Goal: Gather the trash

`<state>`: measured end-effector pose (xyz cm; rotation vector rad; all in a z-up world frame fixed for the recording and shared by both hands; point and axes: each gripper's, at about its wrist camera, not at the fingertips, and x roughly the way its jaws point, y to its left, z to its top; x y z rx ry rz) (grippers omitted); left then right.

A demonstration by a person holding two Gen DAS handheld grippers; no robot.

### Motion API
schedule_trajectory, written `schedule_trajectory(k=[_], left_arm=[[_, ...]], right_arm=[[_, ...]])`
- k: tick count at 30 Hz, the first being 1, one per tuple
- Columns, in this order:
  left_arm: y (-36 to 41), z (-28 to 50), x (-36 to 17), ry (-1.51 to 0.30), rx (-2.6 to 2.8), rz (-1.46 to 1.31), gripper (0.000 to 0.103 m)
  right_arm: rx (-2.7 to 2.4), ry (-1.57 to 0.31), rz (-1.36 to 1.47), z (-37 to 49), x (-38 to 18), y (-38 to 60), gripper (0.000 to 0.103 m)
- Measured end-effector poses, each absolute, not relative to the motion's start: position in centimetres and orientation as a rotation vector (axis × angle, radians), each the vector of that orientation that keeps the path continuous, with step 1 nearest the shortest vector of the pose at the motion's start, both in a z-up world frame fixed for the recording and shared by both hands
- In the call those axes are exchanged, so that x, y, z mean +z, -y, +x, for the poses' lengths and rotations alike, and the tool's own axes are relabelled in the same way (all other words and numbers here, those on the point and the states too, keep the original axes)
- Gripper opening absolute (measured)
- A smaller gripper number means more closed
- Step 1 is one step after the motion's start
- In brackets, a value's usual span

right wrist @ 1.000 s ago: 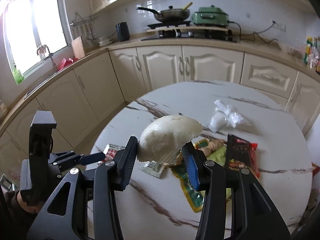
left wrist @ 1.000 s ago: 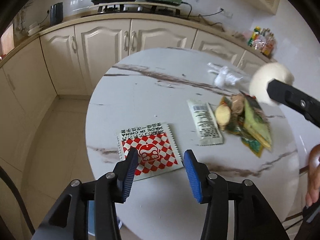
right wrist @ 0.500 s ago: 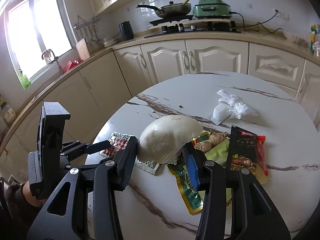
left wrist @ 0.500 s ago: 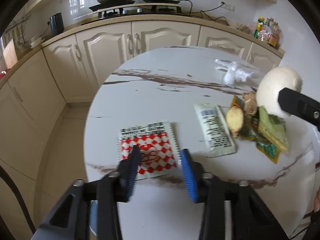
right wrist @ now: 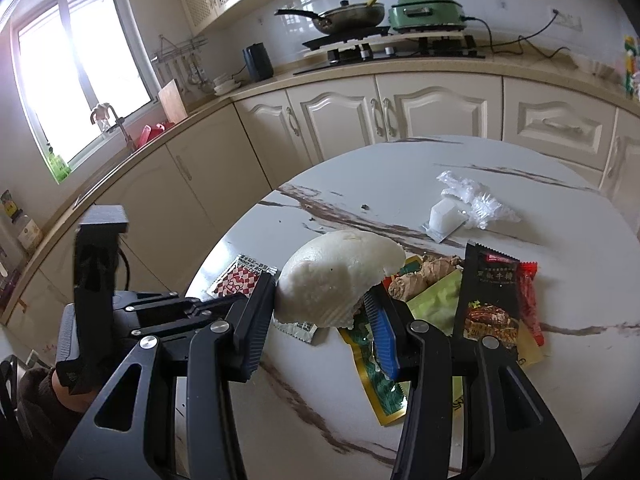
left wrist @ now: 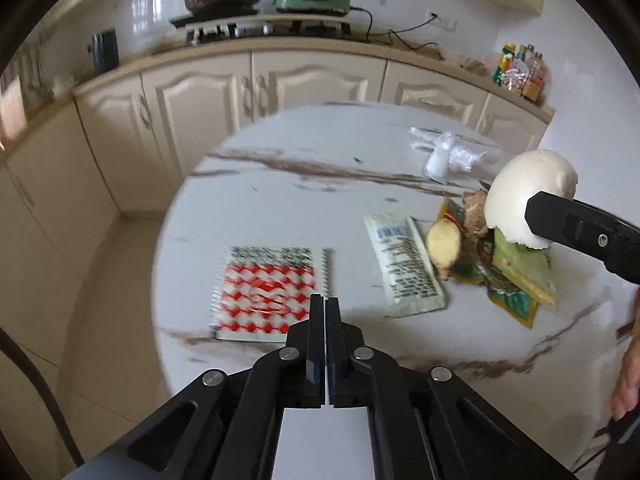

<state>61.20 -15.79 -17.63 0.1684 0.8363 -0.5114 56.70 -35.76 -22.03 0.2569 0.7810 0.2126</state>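
Observation:
My left gripper point(left wrist: 325, 305) is shut, its tips together just above the near edge of a red-and-white checked packet point(left wrist: 272, 292) lying flat on the round marble table point(left wrist: 280, 200); nothing shows between the pads. My right gripper point(right wrist: 316, 292) is shut on a white steamed bun point(right wrist: 340, 276) with a bite out of it, held above a heap of wrappers. In the left wrist view the bun point(left wrist: 528, 192) hangs at the right. A white sachet point(left wrist: 404, 264), ginger pieces point(left wrist: 442, 244) and green wrappers point(left wrist: 516, 276) lie under it.
A dark snack packet point(right wrist: 490, 296) and crumpled clear plastic point(right wrist: 468, 204) lie further right and back. Cream cabinets point(right wrist: 400, 116) with a stove and pan ring the table. A person's hand point(left wrist: 628, 380) is at the right edge.
The left jaws closed from wide apart to fully together over the checked packet. The right gripper sank a little toward the wrappers, still gripping the bun.

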Motion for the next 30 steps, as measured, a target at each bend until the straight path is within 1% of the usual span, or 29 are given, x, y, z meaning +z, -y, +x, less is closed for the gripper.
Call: schedule_trajectory(k=[1, 3, 4, 5, 7, 9, 10, 13, 18, 21, 23, 24, 25, 26, 27, 28, 29, 30], left_arm=[[15.6, 60.9, -17.2, -0.812, -0.489, 0.179, 0.002], [15.3, 60.9, -16.5, -0.809, -0.479, 0.169, 0.015], [15.4, 61.1, -16.5, -0.814, -0.459, 0.173, 0.037], [15.4, 61.1, -16.4, -0.81, -0.439, 0.182, 0.052], [15.7, 61.4, -16.3, -0.797, -0.429, 0.199, 0.054], [16.3, 61.7, -16.6, -0.826, -0.448, 0.208, 0.06], [16.8, 61.9, -16.9, -0.841, -0.441, 0.231, 0.065], [18.1, 62.8, -18.3, -0.874, -0.389, 0.316, 0.066], [18.4, 63.9, -18.4, -0.906, -0.454, 0.246, 0.066], [18.2, 64.3, -18.5, -0.908, -0.456, 0.22, 0.063], [17.7, 64.5, -18.4, -0.9, -0.451, 0.211, 0.048], [17.6, 64.5, -18.3, -0.896, -0.451, 0.207, 0.047], [17.5, 64.4, -18.4, -0.895, -0.456, 0.207, 0.041], [17.6, 64.2, -18.4, -0.89, -0.468, 0.208, 0.028], [17.9, 63.8, -18.3, -0.885, -0.491, 0.22, 0.021], [18.3, 63.5, -18.3, -0.882, -0.504, 0.231, 0.009], [18.7, 63.3, -18.3, -0.88, -0.508, 0.243, 0.005], [18.9, 63.3, -18.4, -0.88, -0.507, 0.245, 0.004]], right_arm=[[0.216, -0.781, 0.255, 56.7, -22.0, 35.8, 0.043], [0.219, -0.778, 0.256, 56.7, -22.0, 35.9, 0.043], [0.222, -0.776, 0.259, 56.7, -22.0, 36.0, 0.043], [0.224, -0.774, 0.259, 56.8, -21.9, 36.0, 0.043], [0.23, -0.773, 0.258, 56.8, -21.9, 36.1, 0.043], [0.235, -0.772, 0.255, 56.8, -21.9, 36.0, 0.044], [0.236, -0.772, 0.255, 56.9, -21.9, 36.0, 0.044], [0.238, -0.769, 0.262, 57.0, -21.9, 36.1, 0.043], [0.242, -0.764, 0.267, 57.1, -21.8, 36.4, 0.044], [0.248, -0.761, 0.274, 57.1, -21.9, 36.5, 0.044], [0.252, -0.759, 0.277, 57.2, -21.9, 36.6, 0.044], [0.254, -0.759, 0.278, 57.2, -22.0, 36.7, 0.044], [0.254, -0.758, 0.278, 57.2, -21.9, 36.7, 0.044], [0.256, -0.758, 0.279, 57.1, -22.0, 36.7, 0.044], [0.258, -0.758, 0.28, 57.1, -22.0, 36.7, 0.044], [0.258, -0.759, 0.28, 57.1, -22.0, 36.6, 0.044], [0.258, -0.759, 0.279, 57.1, -22.0, 36.6, 0.044], [0.26, -0.761, 0.281, 57.1, -22.1, 36.7, 0.044]])
